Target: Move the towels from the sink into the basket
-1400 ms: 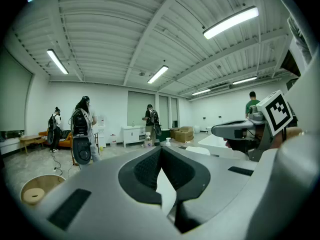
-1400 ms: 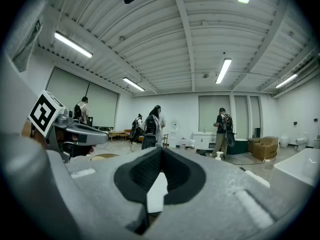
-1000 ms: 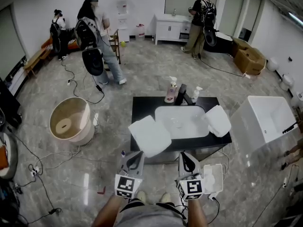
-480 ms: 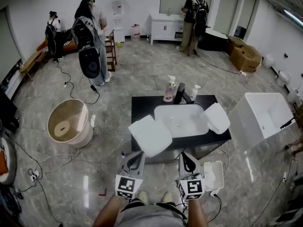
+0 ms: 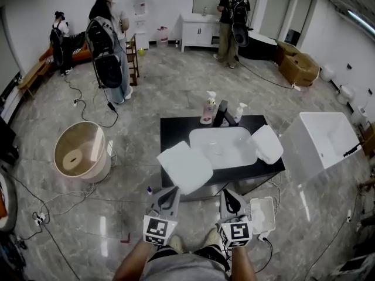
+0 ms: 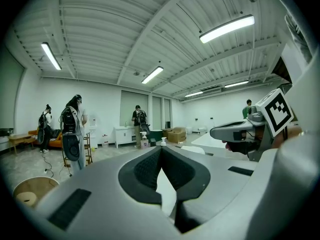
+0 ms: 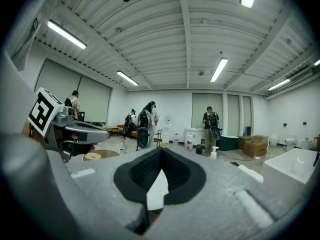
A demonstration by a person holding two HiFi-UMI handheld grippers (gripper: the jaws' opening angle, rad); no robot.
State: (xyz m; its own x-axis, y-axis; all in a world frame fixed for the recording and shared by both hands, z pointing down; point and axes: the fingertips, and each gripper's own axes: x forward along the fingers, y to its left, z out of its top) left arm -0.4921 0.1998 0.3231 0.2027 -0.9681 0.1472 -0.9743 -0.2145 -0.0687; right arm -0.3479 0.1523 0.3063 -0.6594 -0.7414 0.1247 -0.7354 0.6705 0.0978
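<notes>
Left towel (image 5: pixel 185 167) is laid on the near-left corner of the black countertop (image 5: pixel 173 130), turned diagonal to its edges. Its near corner overhangs, and the counter edge beneath is hidden. Right towel (image 5: pixel 267 144) is laid just right of the sink basin (image 5: pixel 234 148), long axis far-left to near-right. Basket (image 5: pixel 79 154) is set on the floor (image 5: pixel 129 215), well left of the counter with open floor between; the round item inside can't be identified. Left gripper (image 5: pixel 169 193) and right gripper (image 5: pixel 231 194) are held just short of the counter's near edge, jaws closed together, nothing gripped. Bathtub (image 5: pixel 323 147) is set near the counter's right.
</notes>
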